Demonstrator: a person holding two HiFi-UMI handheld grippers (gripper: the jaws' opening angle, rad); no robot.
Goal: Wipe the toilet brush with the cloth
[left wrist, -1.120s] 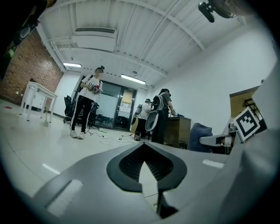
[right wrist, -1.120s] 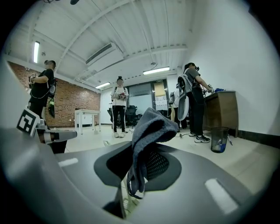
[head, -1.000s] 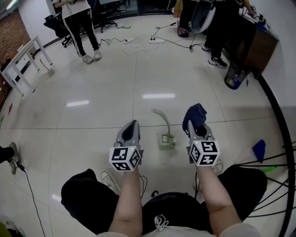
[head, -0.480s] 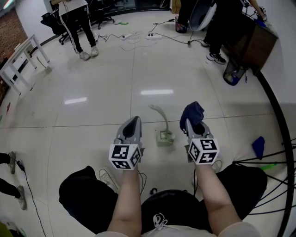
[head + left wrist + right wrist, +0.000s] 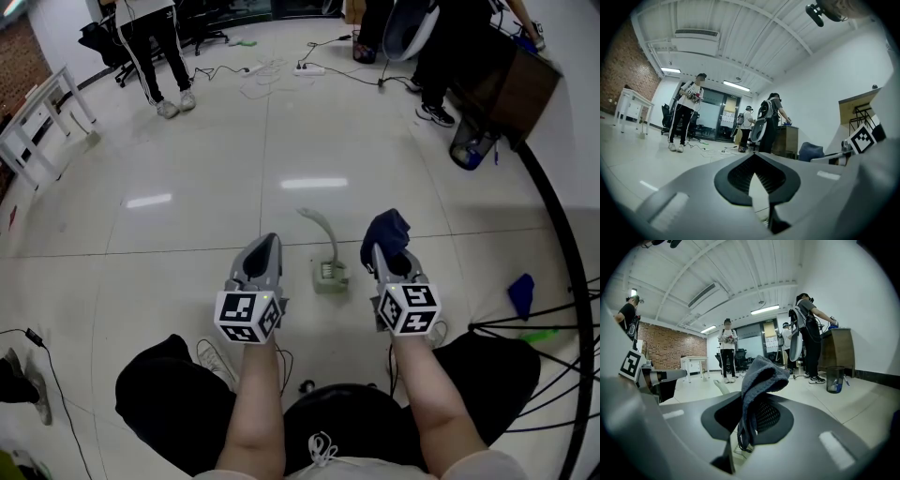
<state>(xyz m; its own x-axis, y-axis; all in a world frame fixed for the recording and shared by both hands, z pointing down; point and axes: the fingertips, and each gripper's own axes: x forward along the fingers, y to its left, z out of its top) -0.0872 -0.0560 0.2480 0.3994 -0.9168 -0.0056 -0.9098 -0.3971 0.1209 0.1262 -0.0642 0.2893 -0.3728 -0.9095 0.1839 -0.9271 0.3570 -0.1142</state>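
Note:
A pale toilet brush (image 5: 326, 242) with a curved handle stands in its holder (image 5: 329, 278) on the tiled floor, between my two grippers. My left gripper (image 5: 265, 251) hovers just left of it, shut and holding nothing; in the left gripper view (image 5: 754, 176) its pads meet at the tip. My right gripper (image 5: 382, 251) is just right of the brush, shut on a dark blue cloth (image 5: 387, 229). The cloth (image 5: 761, 373) bunches up above the jaws in the right gripper view, and the brush handle (image 5: 721, 386) shows to its left.
People stand at the far end near a power strip and cables (image 5: 309, 68). A white table (image 5: 33, 131) is far left. A waste bin (image 5: 469, 145) and dark cabinet stand at right. Another blue cloth (image 5: 520, 292) lies by black cables (image 5: 562, 281) at right.
The head view has drifted slightly. Both grippers stay on either side of the brush, and the right one still holds the cloth.

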